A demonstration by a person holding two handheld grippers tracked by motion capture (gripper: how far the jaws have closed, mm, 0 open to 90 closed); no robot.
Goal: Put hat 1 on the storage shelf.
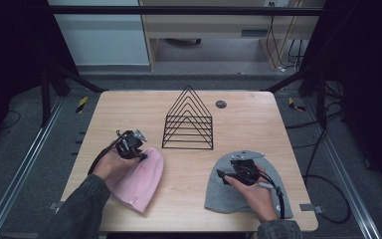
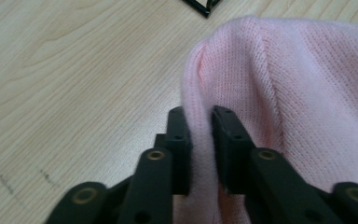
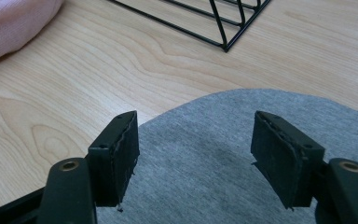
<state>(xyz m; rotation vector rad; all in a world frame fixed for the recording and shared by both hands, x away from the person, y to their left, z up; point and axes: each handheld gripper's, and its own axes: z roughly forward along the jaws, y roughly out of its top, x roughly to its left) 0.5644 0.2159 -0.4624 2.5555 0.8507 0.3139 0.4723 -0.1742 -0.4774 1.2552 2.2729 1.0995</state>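
Wooden table [image 1: 129,107], black wire rack [image 1: 189,122] mid-surface: pink beanie [image 2: 307,93] near left edge, pinched in left gripper [image 2: 200,133]; right gripper [image 3: 196,154] agape over grey beanie [image 3: 223,140] near right edge; lift probably due next.

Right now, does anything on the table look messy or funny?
Mostly tidy. The one odd bit is the pink hat: its edge is bunched into a ridge because the left gripper is pinching it. The grey hat lies flat under the open right gripper, and the wire rack stands upright.
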